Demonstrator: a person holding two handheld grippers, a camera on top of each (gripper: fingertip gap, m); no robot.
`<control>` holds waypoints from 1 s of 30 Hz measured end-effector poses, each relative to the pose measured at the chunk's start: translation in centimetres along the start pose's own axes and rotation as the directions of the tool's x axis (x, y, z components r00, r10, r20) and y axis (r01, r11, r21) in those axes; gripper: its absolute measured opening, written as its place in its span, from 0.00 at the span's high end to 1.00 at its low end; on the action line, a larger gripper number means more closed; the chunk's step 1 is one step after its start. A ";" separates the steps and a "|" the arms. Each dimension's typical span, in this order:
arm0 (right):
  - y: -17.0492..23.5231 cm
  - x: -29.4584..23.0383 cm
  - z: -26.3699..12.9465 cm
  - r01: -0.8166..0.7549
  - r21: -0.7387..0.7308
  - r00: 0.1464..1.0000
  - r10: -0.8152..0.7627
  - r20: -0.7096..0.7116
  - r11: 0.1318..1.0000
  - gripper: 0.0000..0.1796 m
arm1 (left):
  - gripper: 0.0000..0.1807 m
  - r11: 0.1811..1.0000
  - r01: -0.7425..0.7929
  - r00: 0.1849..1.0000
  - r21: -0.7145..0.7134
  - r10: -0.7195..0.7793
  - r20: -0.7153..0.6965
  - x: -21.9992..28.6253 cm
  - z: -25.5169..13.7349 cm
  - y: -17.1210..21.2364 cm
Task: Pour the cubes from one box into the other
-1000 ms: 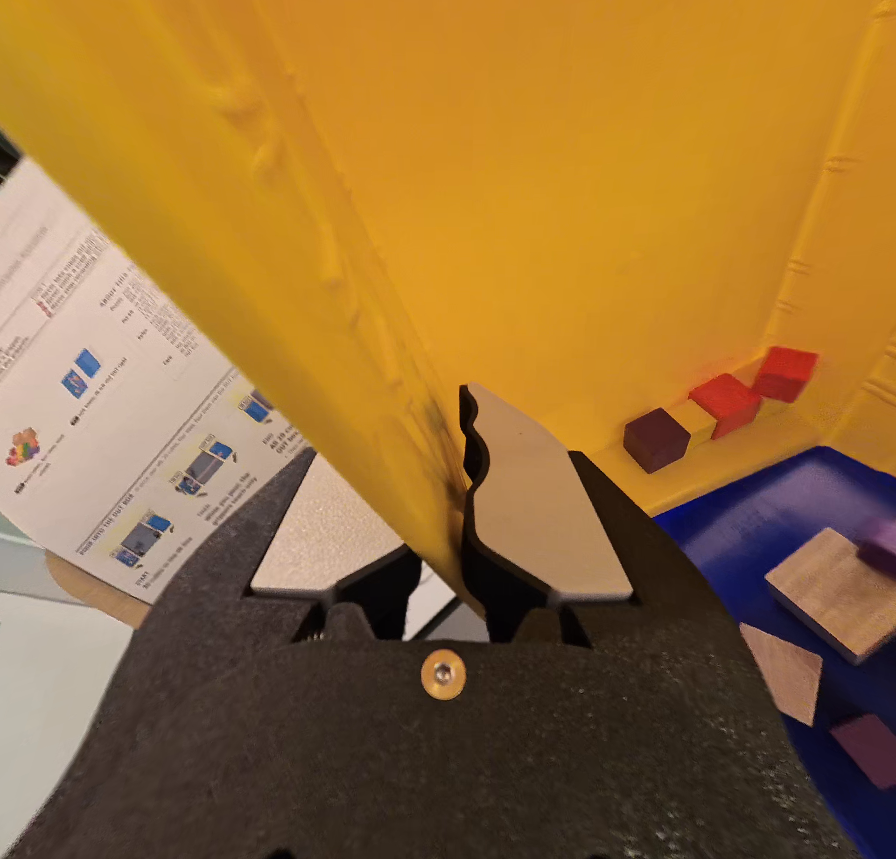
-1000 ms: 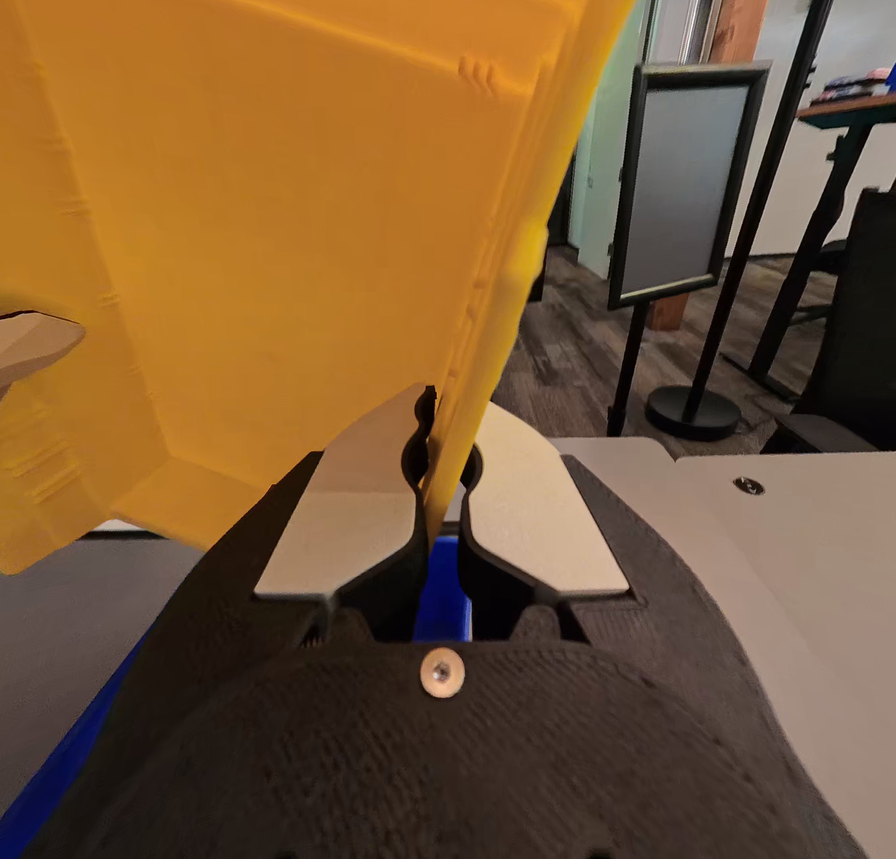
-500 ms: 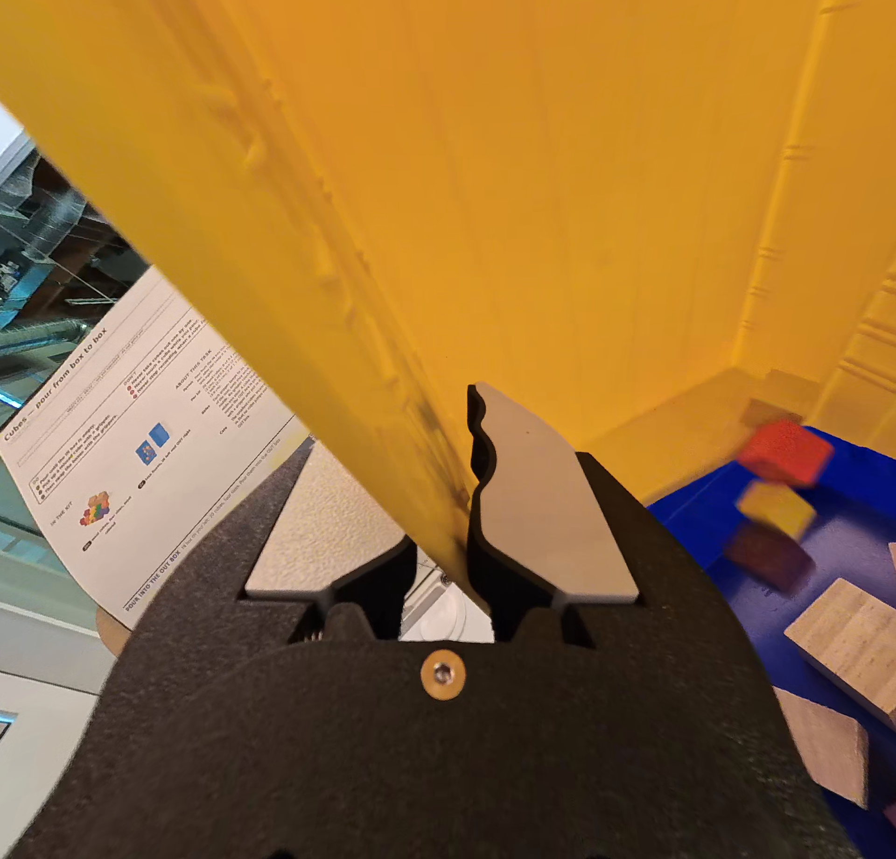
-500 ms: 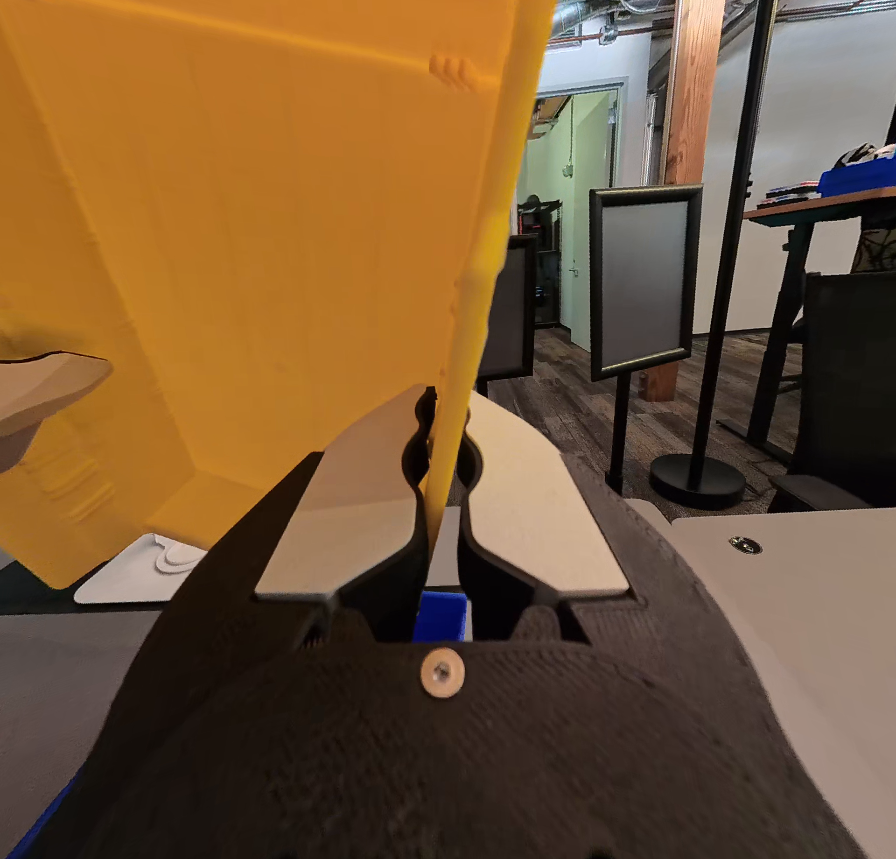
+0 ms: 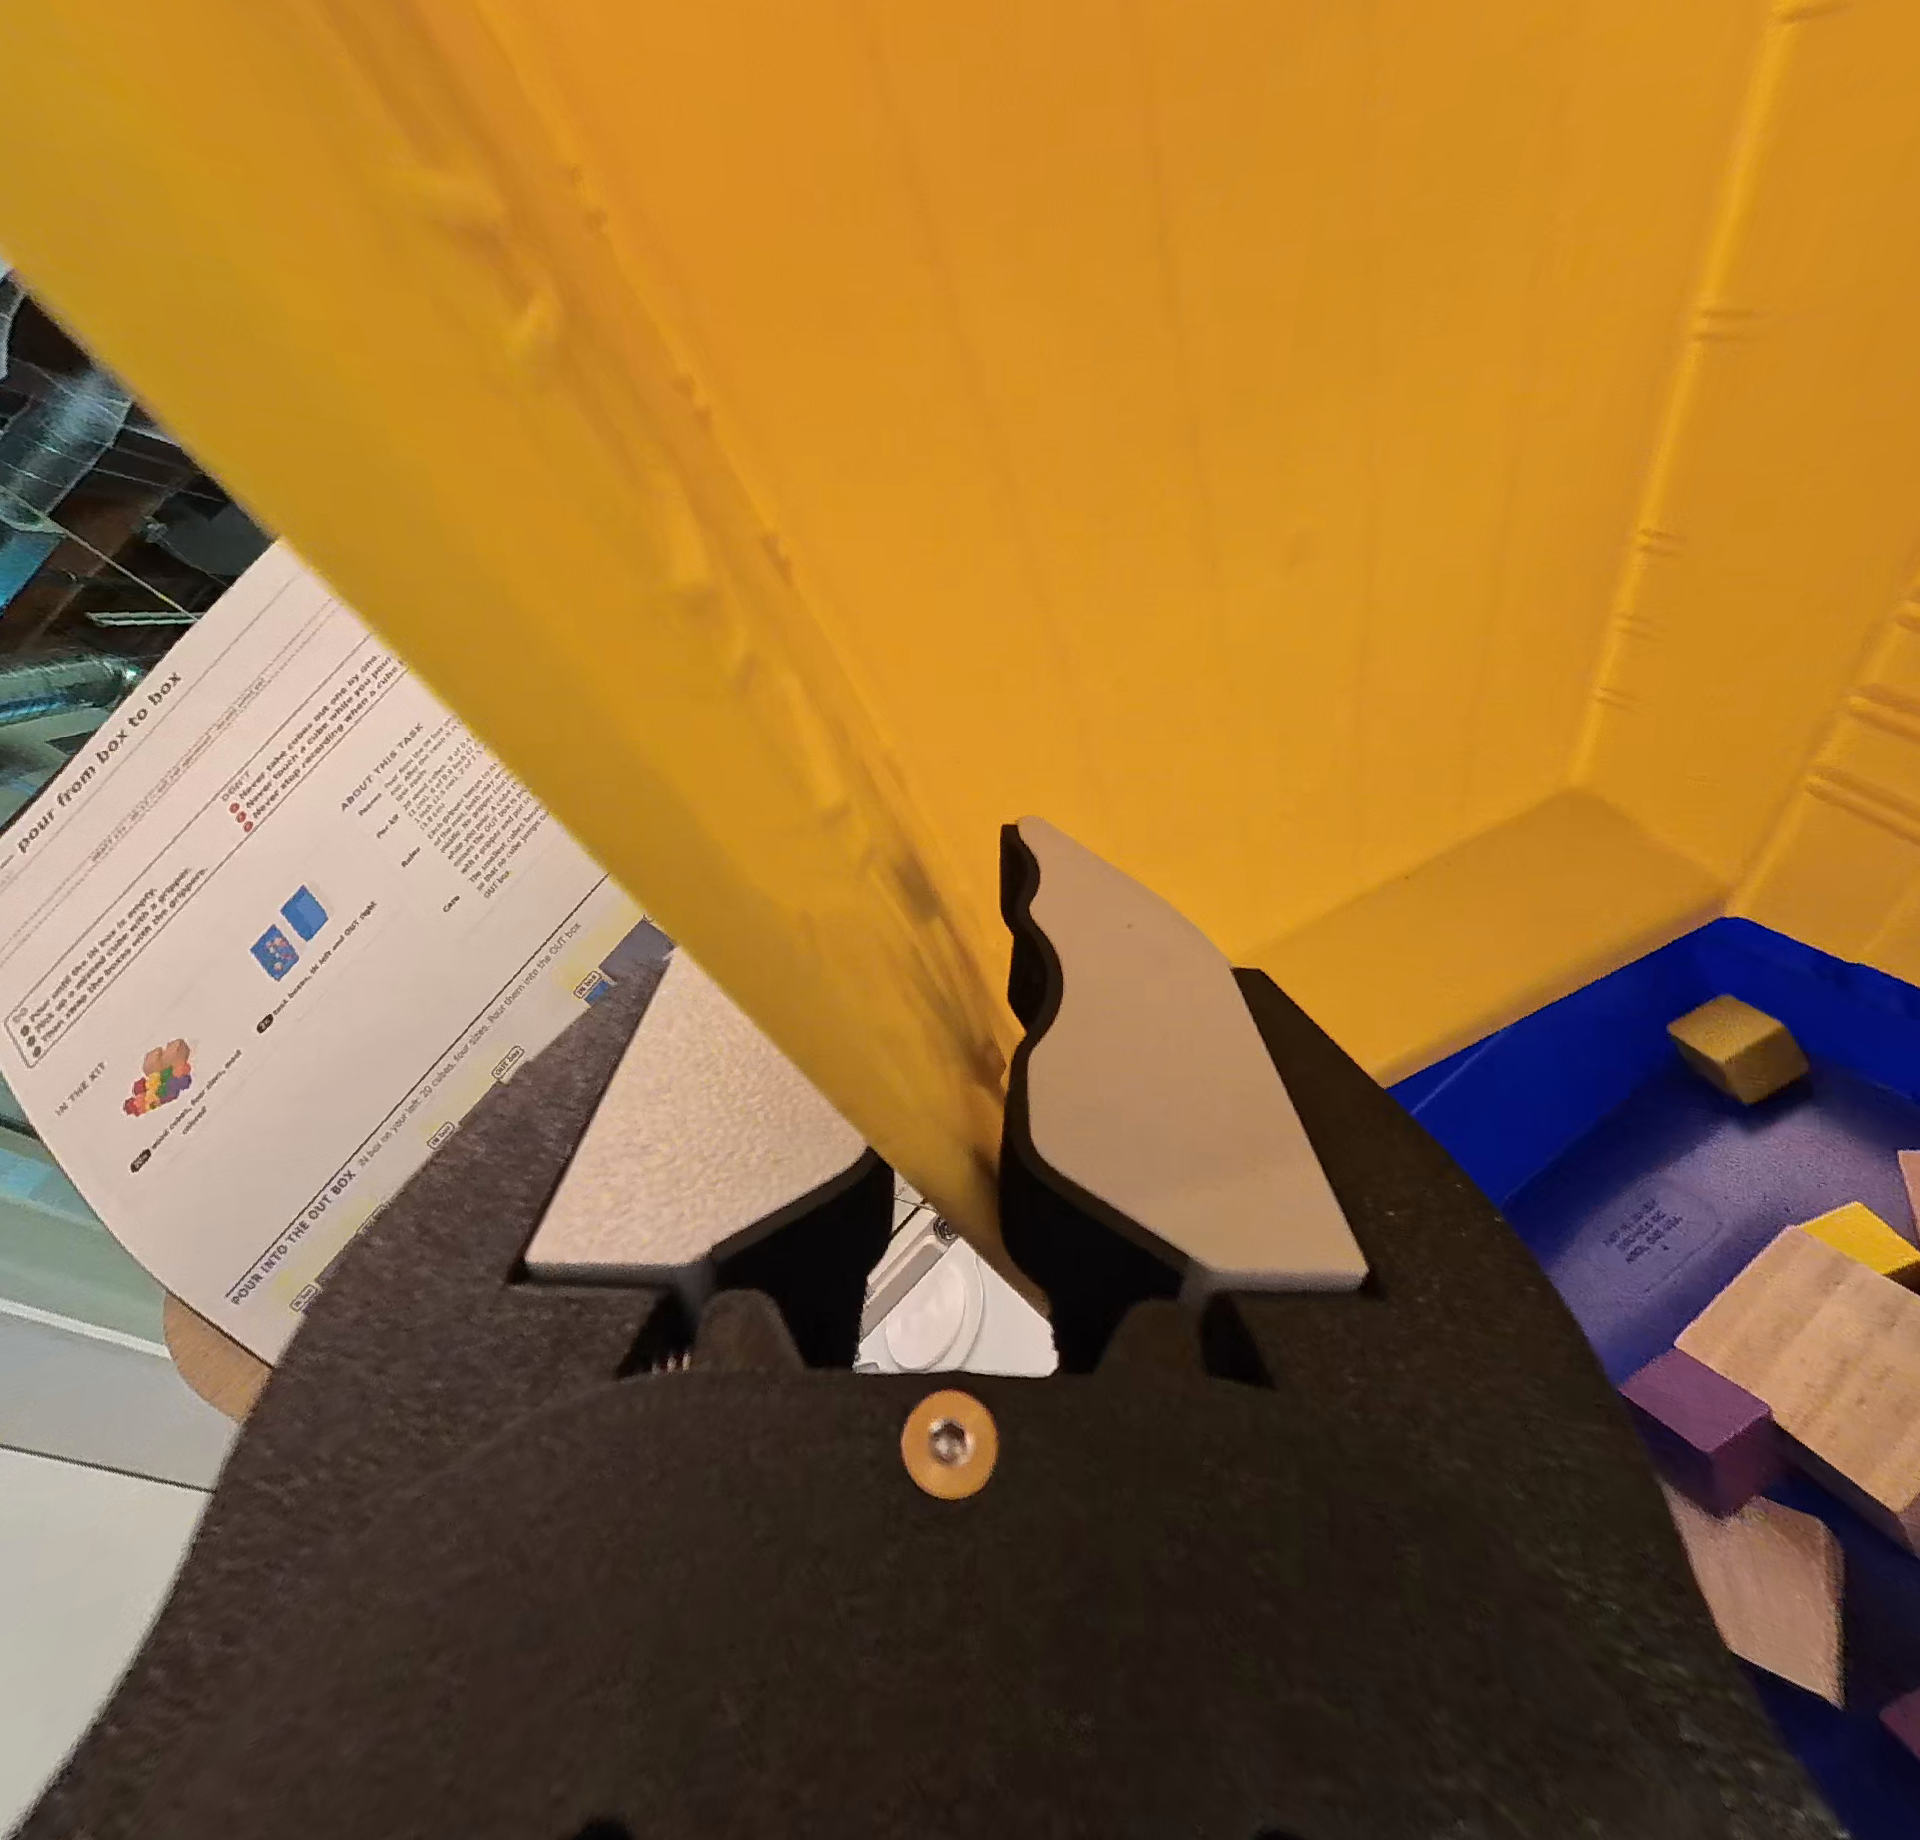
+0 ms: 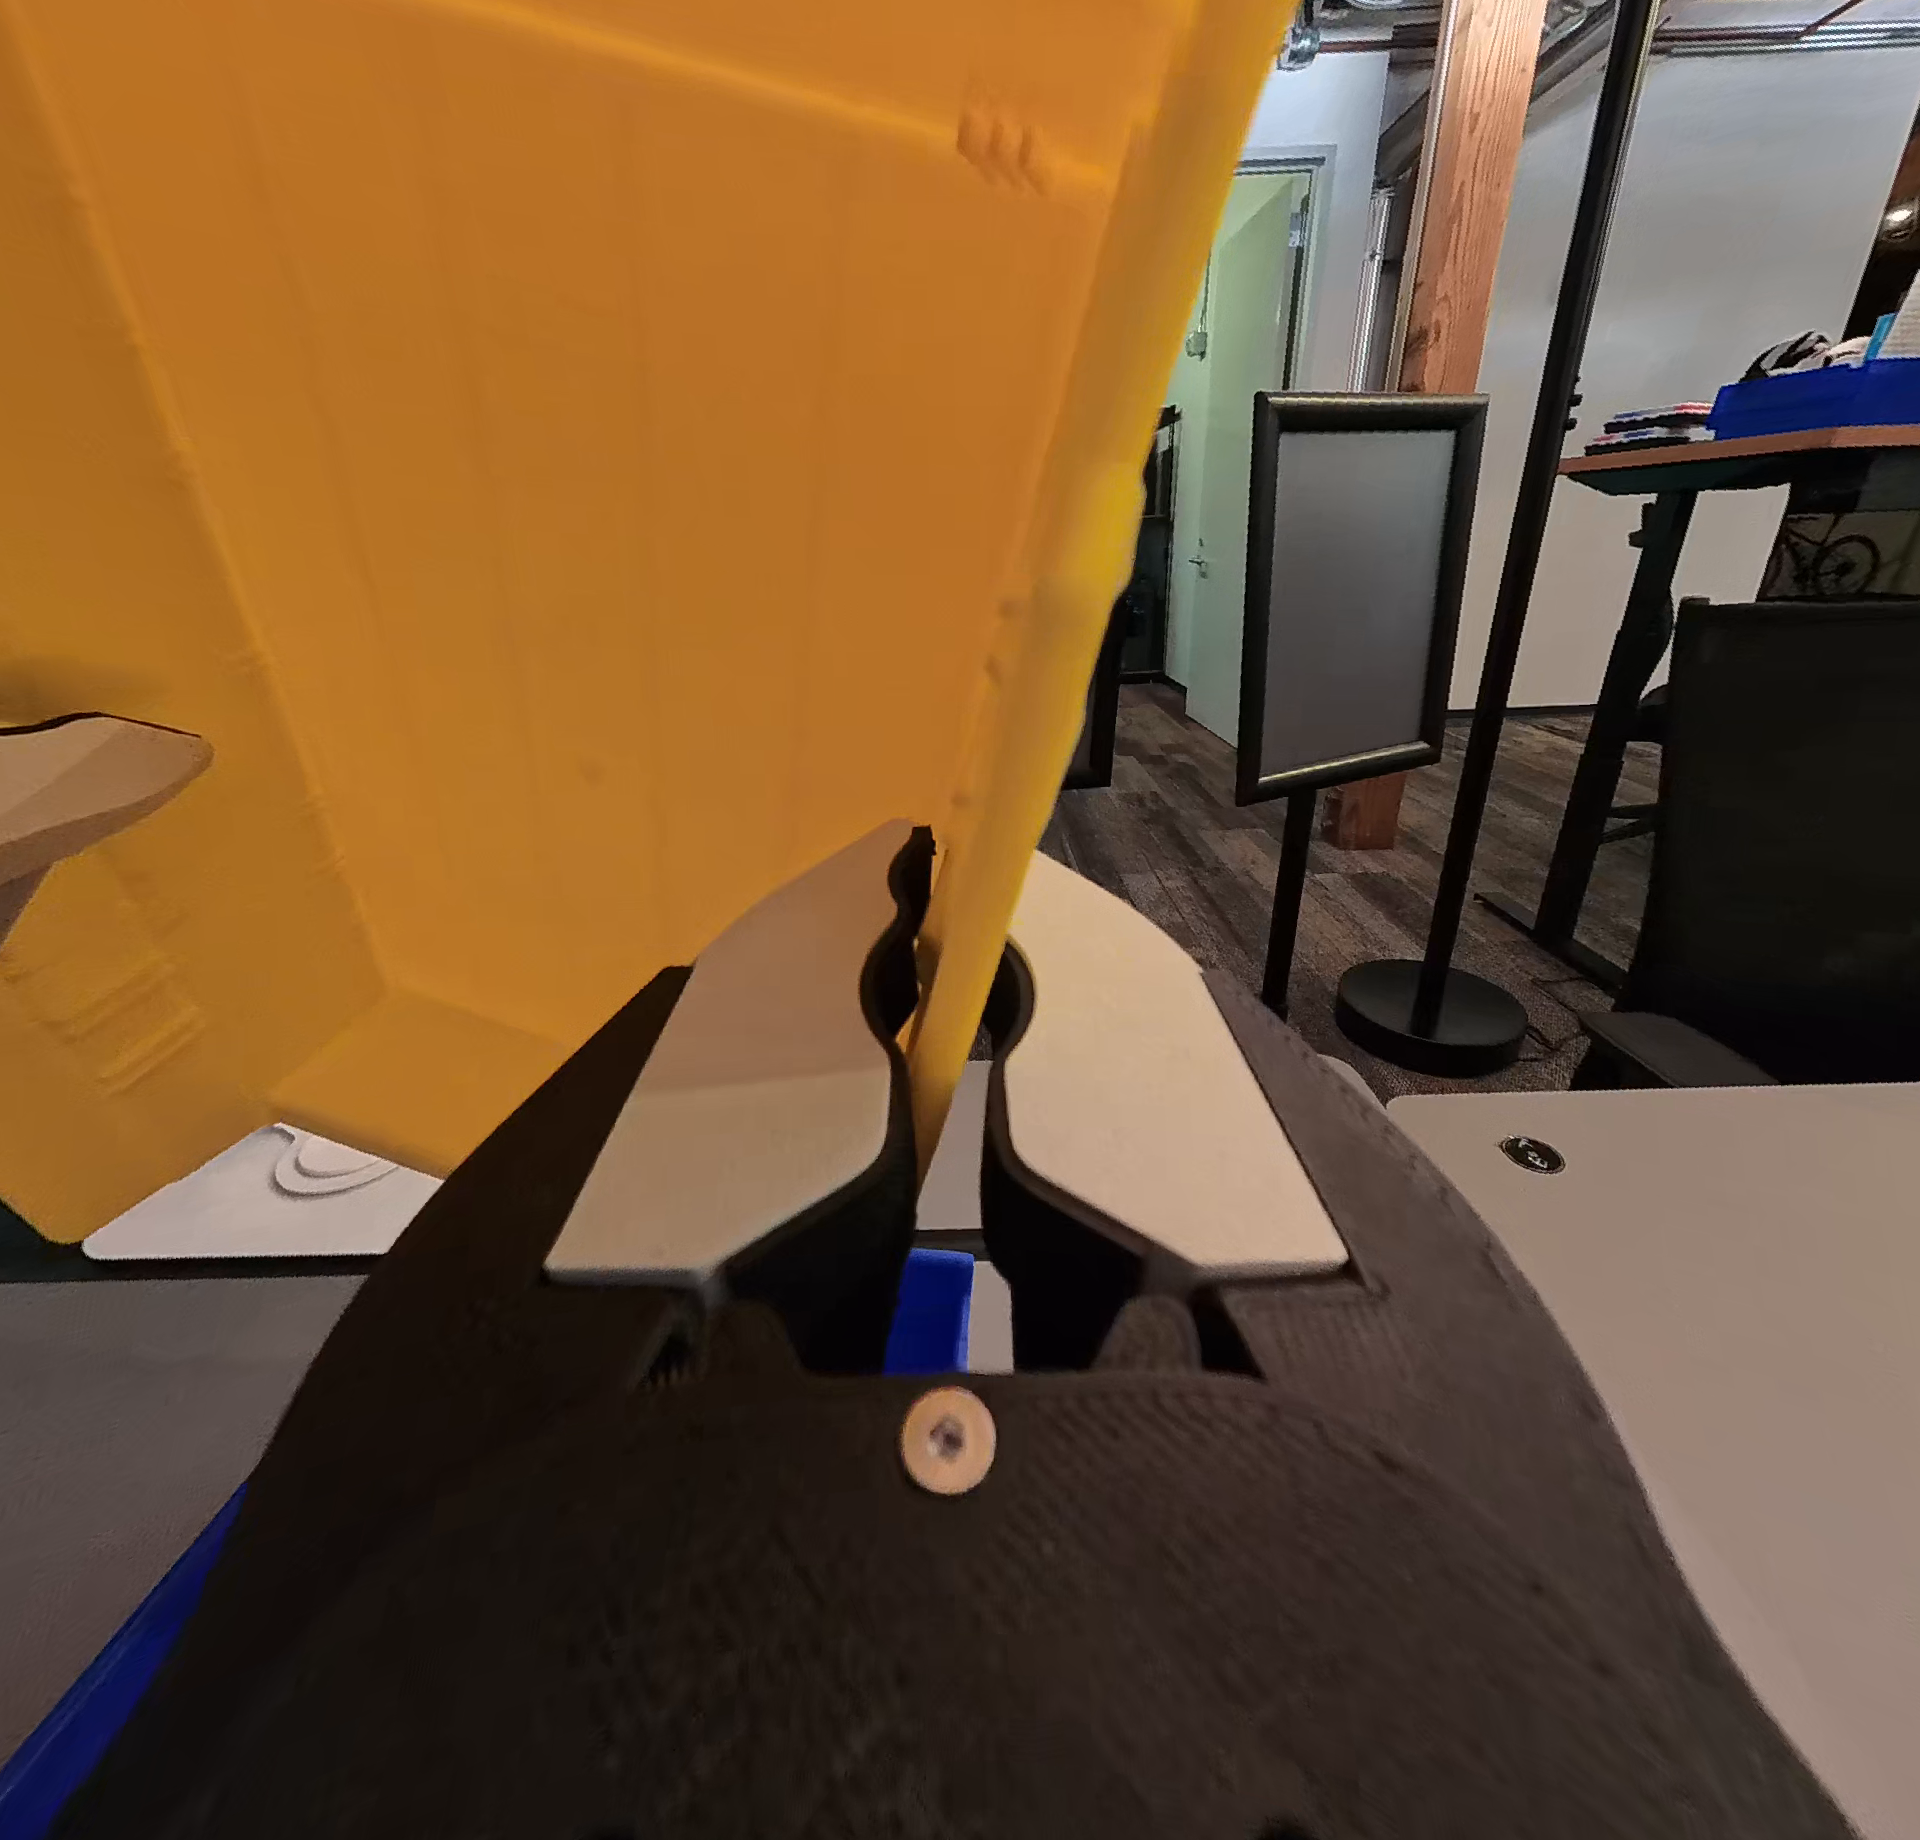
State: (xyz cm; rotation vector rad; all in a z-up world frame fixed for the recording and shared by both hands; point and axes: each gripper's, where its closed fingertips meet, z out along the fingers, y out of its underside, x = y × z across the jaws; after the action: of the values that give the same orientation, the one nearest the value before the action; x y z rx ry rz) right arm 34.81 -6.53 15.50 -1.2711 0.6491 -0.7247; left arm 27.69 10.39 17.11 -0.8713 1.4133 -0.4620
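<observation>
The yellow box (image 5: pixel 1143 388) is tipped steeply up, and its inside shows no cubes. My left gripper (image 5: pixel 961 959) is shut on its left wall. My right gripper (image 6: pixel 961 917) is shut on its right wall (image 6: pixel 1049 647). Below the yellow box's lower edge lies the blue box (image 5: pixel 1558 1094), holding several cubes: a yellow one (image 5: pixel 1740 1063), a large plain wooden one (image 5: pixel 1818 1354), a purple one (image 5: pixel 1699 1421). The left gripper's finger (image 6: pixel 94 782) shows at the left edge of the right wrist view. A strip of the blue box (image 6: pixel 104 1676) shows at the lower left there.
A printed instruction sheet (image 5: pixel 229 938) stands left of the boxes. A grey table top (image 6: pixel 1683 1323) lies to the right. Framed sign stands (image 6: pixel 1351 585), a black pole base (image 6: pixel 1429 1011) and a desk (image 6: pixel 1745 450) stand on the floor beyond.
The yellow box has tipped steeper. The red, yellow and dark purple cubes slid from its corner and dropped into the blue box. Both grippers kept their hold.
</observation>
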 end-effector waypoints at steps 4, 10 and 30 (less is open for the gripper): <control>-0.1 -0.2 0.0 -0.003 0.000 1.000 0.003 0.008 1.000 0.96 | 0.91 1.000 0.023 1.000 -0.003 -0.023 -0.006 0.0 -0.1 0.1; -1.2 -0.4 -0.9 0.015 0.006 0.999 -0.015 0.028 1.000 0.94 | 0.92 0.987 0.160 0.984 -0.027 -0.162 -0.080 0.8 -0.6 0.2; -2.2 17.5 -6.8 0.033 -0.887 0.977 -0.203 -0.069 0.461 0.96 | 0.59 0.884 0.273 0.621 -0.379 -0.463 -0.633 10.6 -6.3 3.0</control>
State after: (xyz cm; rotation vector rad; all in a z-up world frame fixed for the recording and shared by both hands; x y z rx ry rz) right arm 40.12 -24.67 15.76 -2.2741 1.1766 -0.6034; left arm 22.45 2.83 8.41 -1.2865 2.0413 -1.0492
